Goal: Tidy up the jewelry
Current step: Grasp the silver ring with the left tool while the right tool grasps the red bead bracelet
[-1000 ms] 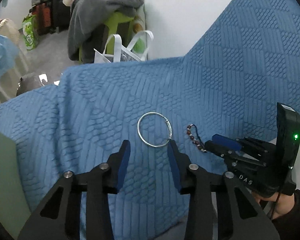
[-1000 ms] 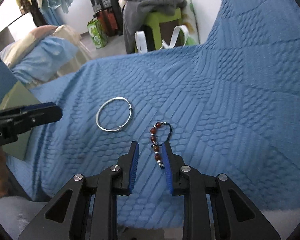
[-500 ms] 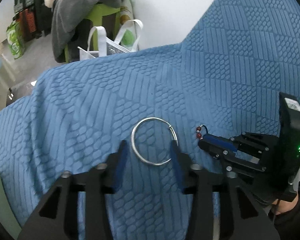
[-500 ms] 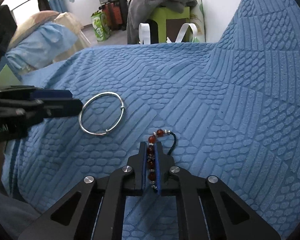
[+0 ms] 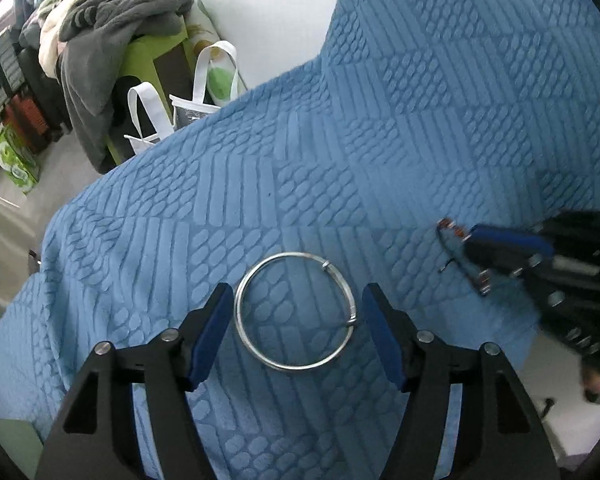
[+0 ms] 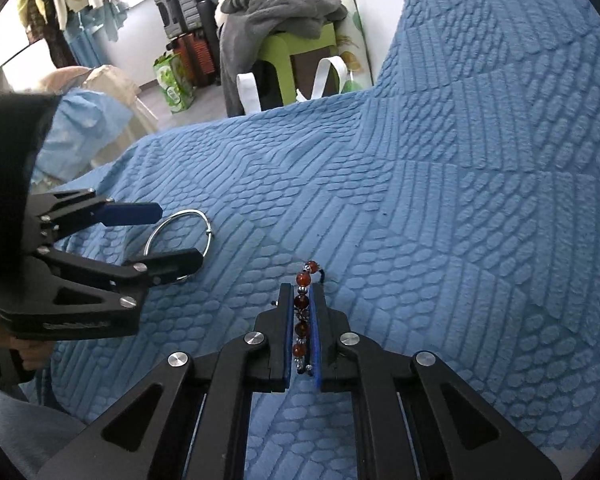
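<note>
Pick-up step, both hands. Right gripper (image 6: 302, 334) clamped on beaded bracelet (image 6: 301, 304), lying on blue quilt (image 6: 440, 220). Left gripper (image 5: 296, 320) jaws opening, straddling silver bangle (image 5: 296, 364) on the quilt, pads not touching. Next, likely: close on bangle's rim, lift.

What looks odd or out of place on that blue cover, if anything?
Nothing looks damaged or spilled. The silver bangle lies flat on the blue cover, between the opening jaws of the left tool, untouched. The red bead bracelet is pinched in the shut right tool. No jewelry box is in view.
</note>
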Available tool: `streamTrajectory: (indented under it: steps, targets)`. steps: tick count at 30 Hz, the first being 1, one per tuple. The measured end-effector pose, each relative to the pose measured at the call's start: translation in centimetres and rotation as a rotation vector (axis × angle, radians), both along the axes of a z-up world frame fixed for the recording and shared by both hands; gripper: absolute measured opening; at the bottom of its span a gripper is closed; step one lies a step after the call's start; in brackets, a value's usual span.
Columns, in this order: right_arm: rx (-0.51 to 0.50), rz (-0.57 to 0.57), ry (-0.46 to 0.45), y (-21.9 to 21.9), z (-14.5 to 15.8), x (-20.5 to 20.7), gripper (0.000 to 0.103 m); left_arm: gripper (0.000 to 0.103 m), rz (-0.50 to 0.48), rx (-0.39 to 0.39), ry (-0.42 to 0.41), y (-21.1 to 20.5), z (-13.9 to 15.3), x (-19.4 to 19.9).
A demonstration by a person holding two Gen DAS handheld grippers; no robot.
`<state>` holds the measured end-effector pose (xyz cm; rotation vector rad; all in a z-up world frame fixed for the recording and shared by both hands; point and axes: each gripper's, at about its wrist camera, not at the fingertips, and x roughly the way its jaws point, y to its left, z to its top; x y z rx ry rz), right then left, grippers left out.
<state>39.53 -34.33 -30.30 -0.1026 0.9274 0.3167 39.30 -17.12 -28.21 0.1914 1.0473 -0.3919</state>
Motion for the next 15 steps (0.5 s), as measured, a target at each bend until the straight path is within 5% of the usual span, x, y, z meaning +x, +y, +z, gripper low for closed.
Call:
streamTrajectory:
  steps: [6, 15]
  targets:
    - [0.009, -0.012, 0.004, -0.3, 0.3, -0.3, 0.006, 0.067, -0.049, 0.067, -0.03, -0.9, -0.5, -0.6]
    - [0.029, -0.017, 0.006, -0.1, 1.2, -0.7, 0.006, 0.066, -0.013, 0.059, -0.016, -0.6, -0.2, -1.2]
